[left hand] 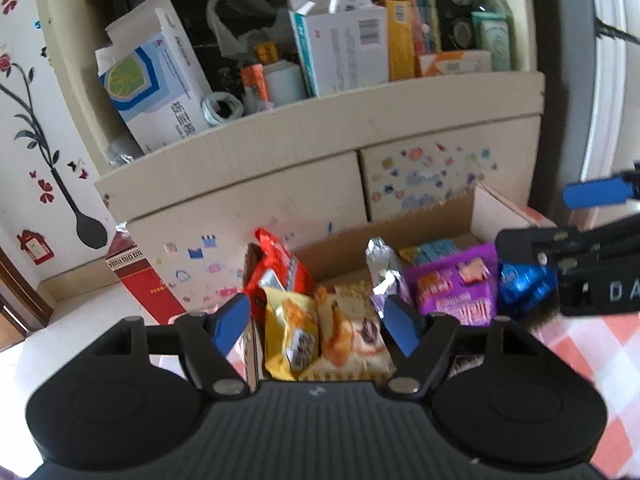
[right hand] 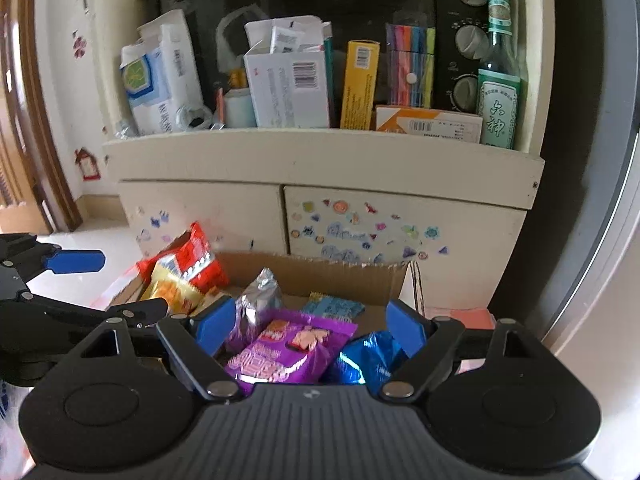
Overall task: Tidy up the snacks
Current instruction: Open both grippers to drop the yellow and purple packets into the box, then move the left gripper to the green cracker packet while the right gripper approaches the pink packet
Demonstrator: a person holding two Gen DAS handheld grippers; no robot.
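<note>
An open cardboard box [left hand: 420, 220] [right hand: 320, 276] holds several snack packets. My left gripper [left hand: 318, 324] stands open over its left part, with a yellow packet [left hand: 290, 328] and an orange pastry packet [left hand: 352, 328] lying between the blue pads, untouched. A red packet [left hand: 276, 260] [right hand: 192, 264] leans upright behind them. My right gripper [right hand: 310, 330] stands open over the right part, above a purple packet [right hand: 288, 348] [left hand: 456, 292] and a blue foil packet [right hand: 368, 360] [left hand: 520, 288]. A silver foil packet [right hand: 258, 300] stands near its left pad. Neither gripper holds anything.
The box sits on an orange-and-white checked cloth [left hand: 580, 352]. Behind it is a cream cabinet [right hand: 360, 160] with stickered doors; its shelf carries cartons, a green bottle [right hand: 498, 80] and a black oven. A red carton [left hand: 140, 280] stands on the floor at left.
</note>
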